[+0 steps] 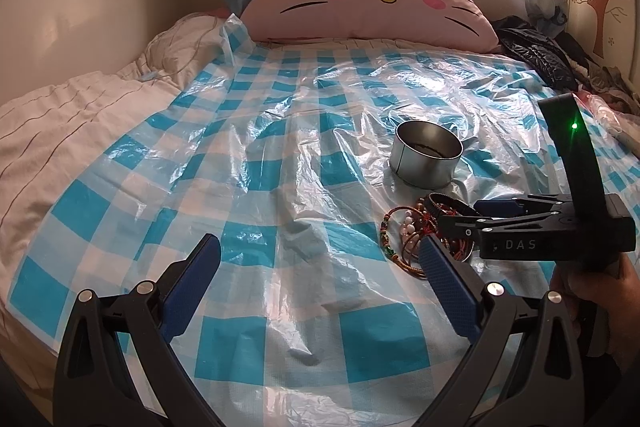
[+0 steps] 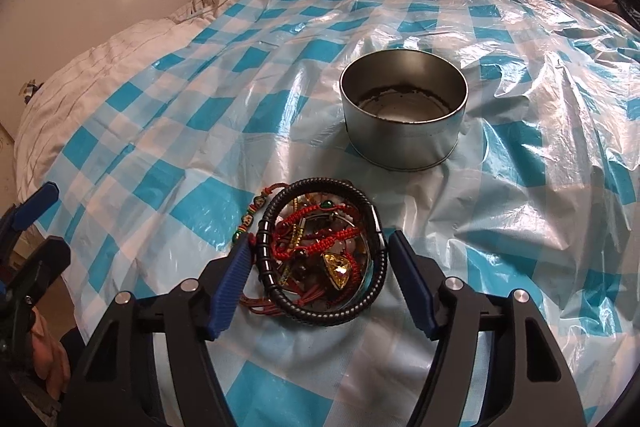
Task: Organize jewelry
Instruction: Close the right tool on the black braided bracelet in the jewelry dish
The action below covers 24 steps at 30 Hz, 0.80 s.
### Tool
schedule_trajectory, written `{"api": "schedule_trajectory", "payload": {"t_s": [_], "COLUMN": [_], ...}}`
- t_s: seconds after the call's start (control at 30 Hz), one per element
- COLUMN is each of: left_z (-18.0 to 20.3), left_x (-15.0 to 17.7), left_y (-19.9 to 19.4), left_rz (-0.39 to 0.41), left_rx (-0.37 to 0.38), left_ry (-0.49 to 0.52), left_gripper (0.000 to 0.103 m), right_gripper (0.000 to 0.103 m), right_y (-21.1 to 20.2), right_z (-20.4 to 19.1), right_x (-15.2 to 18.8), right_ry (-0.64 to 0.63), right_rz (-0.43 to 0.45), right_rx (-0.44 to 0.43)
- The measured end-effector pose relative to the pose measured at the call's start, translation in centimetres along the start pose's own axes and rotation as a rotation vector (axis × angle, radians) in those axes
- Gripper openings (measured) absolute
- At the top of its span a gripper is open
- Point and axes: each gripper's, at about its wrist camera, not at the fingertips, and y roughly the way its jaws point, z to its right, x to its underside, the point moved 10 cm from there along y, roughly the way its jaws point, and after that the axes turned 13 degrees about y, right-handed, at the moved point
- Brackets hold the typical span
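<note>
The step in hand looks like the first pick-up: the right tool (image 2: 316, 279) straddles a heap of jewelry (image 2: 320, 251) that lies on the checked plastic sheet (image 2: 168, 131) covering the bed, just in front of an open metal tin (image 2: 404, 115). The heap is a tangle of a black corded bracelet (image 2: 372, 219), red knotted cords (image 2: 320, 239), a yellow faceted stone (image 2: 340, 267) and a beaded string (image 2: 250, 217) trailing off on the side away from the tin's right edge; it seems to sit on a shallow round lid or dish, though that is hard to tell. The right tool's jaws stand part-way apart, one pad on each side of the black bracelet, and neither pad visibly presses on it, so the tool is released and grasps nothing yet. The left tool (image 1: 320, 287) hangs over bare sheet, to the left of the tin and nearer the camera, its jaws wide apart and empty. The tin appears empty except for a dark ring at its bottom. Judging from this, the next move calls for closing on a single piece, likely the black bracelet, lifting it free of the red cords without dragging the rest, and carrying it the short way forward over the tin's rim.
</note>
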Motion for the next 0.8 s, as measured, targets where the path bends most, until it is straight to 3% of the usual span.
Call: {"api": "schedule_trajectory", "payload": {"t_s": [0.1,0.2,0.4,0.53,0.57,0.6,0.67,0.8], "left_z": [0.0,0.0,0.0,0.1,0.2,0.2,0.2,0.9], "left_x": [0.0,0.0,0.0,0.0,0.0,0.0,0.0,-0.2], "left_y": [0.0,0.0,0.0,0.1,0.1,0.1,0.1,0.1], "left_rz": [0.001,0.0,0.0,-0.001,-0.001,-0.001,-0.001,0.002], "left_rx": [0.0,0.0,-0.005,-0.008,-0.009,-0.01,-0.009,0.003], "left_ry": [0.0,0.0,0.009,0.018,0.019,0.02,0.02,0.051], "left_gripper": [0.096,0.096,0.096,0.096,0.096,0.096,0.096,0.095], "right_gripper": [0.071,0.084,0.087,0.086,0.084,0.074,0.066,0.065], "right_y": [0.7,1.5,2.2,3.2,3.3,3.4,2.9,0.5], "right_z": [0.4,0.6,1.7,0.6,0.3,0.4,0.5,1.5], "right_x": [0.3,0.7,-0.8,-1.0,-0.8,-0.7,-0.6,-1.9], "right_ry": [0.004,0.008,0.108,0.055,0.026,0.0,0.004,0.109], "right_rz": [-0.03,-0.061,-0.043,-0.048,-0.045,-0.042,-0.031,0.035], "right_rx": [0.026,0.048,0.017,0.037,0.063,0.098,0.09,0.008]}}
